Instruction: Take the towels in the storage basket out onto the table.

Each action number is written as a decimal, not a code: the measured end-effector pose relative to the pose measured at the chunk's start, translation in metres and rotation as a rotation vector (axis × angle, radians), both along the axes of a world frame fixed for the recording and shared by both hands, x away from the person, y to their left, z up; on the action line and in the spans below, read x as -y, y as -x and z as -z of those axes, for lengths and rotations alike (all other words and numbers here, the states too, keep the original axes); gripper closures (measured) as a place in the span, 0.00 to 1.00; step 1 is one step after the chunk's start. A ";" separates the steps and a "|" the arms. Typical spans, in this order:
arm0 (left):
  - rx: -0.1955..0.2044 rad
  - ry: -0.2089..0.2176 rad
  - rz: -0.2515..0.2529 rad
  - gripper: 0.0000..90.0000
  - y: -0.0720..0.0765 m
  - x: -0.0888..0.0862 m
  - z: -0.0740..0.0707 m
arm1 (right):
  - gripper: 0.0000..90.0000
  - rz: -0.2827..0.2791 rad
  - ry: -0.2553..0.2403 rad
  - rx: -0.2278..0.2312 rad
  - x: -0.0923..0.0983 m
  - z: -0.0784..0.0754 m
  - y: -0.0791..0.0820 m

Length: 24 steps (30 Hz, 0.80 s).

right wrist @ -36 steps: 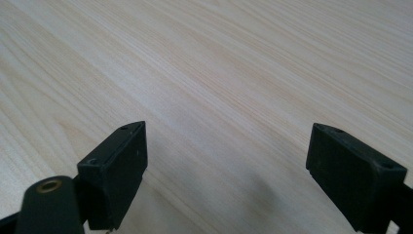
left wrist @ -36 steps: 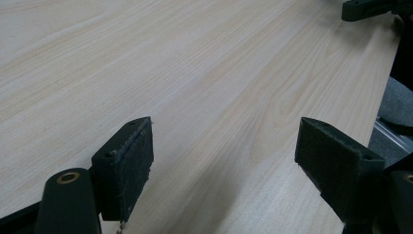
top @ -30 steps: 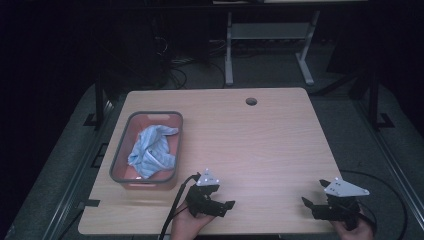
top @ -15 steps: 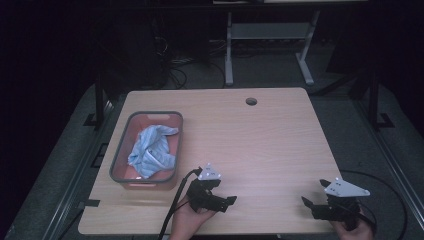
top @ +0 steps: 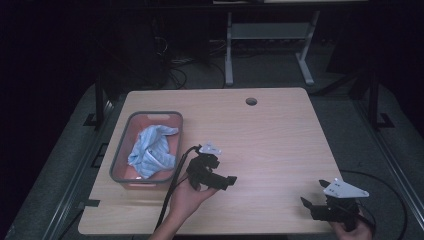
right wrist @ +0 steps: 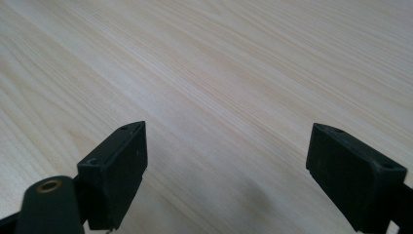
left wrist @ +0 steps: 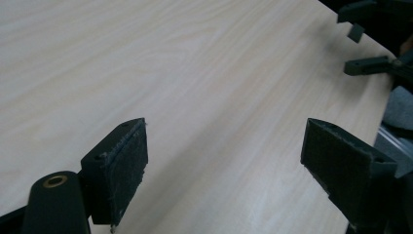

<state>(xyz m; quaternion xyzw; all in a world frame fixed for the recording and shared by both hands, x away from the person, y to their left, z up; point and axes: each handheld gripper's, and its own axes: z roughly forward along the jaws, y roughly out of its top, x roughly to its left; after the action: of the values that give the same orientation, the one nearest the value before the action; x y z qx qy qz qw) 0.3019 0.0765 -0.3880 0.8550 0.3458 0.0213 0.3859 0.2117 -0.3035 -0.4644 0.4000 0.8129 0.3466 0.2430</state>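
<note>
My left gripper (top: pixel 224 175) hangs over the front middle of the wooden table (top: pixel 270 130), held in a hand, its jaws pointing right. Its jaws have just been opening and now stand wide apart, with nothing between them but bare wood, as the left gripper view (left wrist: pixel 226 134) shows. My right gripper (top: pixel 314 194) rests low at the table's front right corner, jaws pointing left. It is open too, with bare tabletop between its pads (right wrist: pixel 229 132). The left gripper view catches the right gripper (left wrist: pixel 363 44) at its top right.
A grey-rimmed tray (top: pixel 120 150) sits at the table's left with a crumpled light-blue cloth (top: pixel 150 150) in it. A cable hole (top: pixel 251 101) lies near the far edge. The left gripper's black cable (top: pixel 172 192) trails off the front edge beside the tray.
The left hand has lifted its gripper and carried it farther onto the table, closer to the tray's near right corner. The right gripper has stayed where it was.
</note>
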 end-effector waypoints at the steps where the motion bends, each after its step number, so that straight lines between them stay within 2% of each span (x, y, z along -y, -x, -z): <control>1: -0.001 -0.014 0.000 0.19 -0.003 0.001 -0.003 | 0.16 -0.002 0.000 0.000 0.001 0.000 0.000; 3: -0.003 -0.023 0.002 0.19 -0.007 0.002 -0.005 | 0.16 -0.001 -0.003 -0.005 0.001 0.000 0.000; 5: -0.014 -0.037 0.003 0.19 -0.017 0.003 -0.012 | 0.16 -0.001 -0.007 0.000 0.001 0.000 0.001; 9: -0.010 -0.062 -0.002 0.19 -0.025 0.002 -0.018 | 0.16 -0.004 -0.004 0.006 0.001 -0.001 0.001; 14: -0.032 -0.075 -0.011 0.19 -0.039 -0.008 -0.029 | 0.16 -0.003 -0.006 0.010 0.003 0.000 0.002; 19: -0.042 -0.071 0.008 0.22 -0.047 -0.018 -0.038 | 0.16 0.001 -0.012 0.012 0.005 -0.001 0.003; 20: -0.055 -0.055 0.008 0.22 -0.051 -0.024 -0.042 | 0.16 -0.002 -0.012 0.014 0.005 -0.001 0.003; 24: -0.063 -0.035 -0.004 0.21 -0.053 -0.033 -0.047 | 0.16 -0.003 -0.008 0.018 0.004 -0.002 0.003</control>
<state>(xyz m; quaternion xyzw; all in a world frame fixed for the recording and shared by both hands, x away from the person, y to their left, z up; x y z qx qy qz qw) 0.3553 0.1099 -0.3410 0.8612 0.3591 0.0012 0.3596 0.2087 -0.3076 -0.4629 0.3967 0.8098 0.3540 0.2482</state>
